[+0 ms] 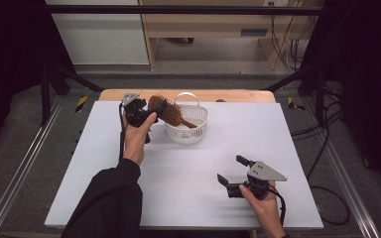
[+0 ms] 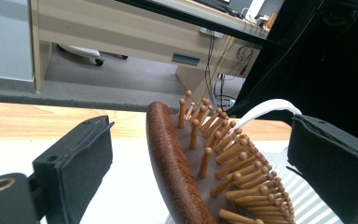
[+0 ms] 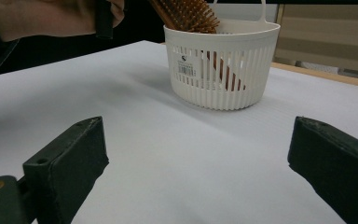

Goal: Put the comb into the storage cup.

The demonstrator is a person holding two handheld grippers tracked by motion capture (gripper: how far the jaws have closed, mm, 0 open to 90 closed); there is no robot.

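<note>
Wooden pins fill the near foreground of the left gripper view: the brown oval wooden hairbrush (image 2: 186, 168) stands between the spread jaws of the left claw (image 2: 200, 158), and neither pad presses on it. In the high view the brush (image 1: 164, 110) leans with its handle down inside the small white slotted plastic basket (image 1: 198, 130) and its head out over the basket's left rim, towards the far left corner of the white tabletop (image 1: 178, 198).

That lean is the risk. With nothing clamping the brush, its heavy head hangs outside the rim, so it could tip back out onto the tabletop, or lever the light basket over with it. Pulling the left claw (image 1: 151, 113) away carelessly might catch a pad on the pins or the head and drag the brush along. The basket's thin arched white handle (image 1: 186, 95) sits just behind the head and could be snagged too.

For room, the basket stands near the far edge, where a strip of bare wood (image 1: 238, 95) shows beyond the white sheet, so there is little margin behind it. The near half of the tabletop is open. The right claw (image 1: 233, 171), its jaws wide with nothing between them, rests near the near right corner, well apart from the basket.
</note>
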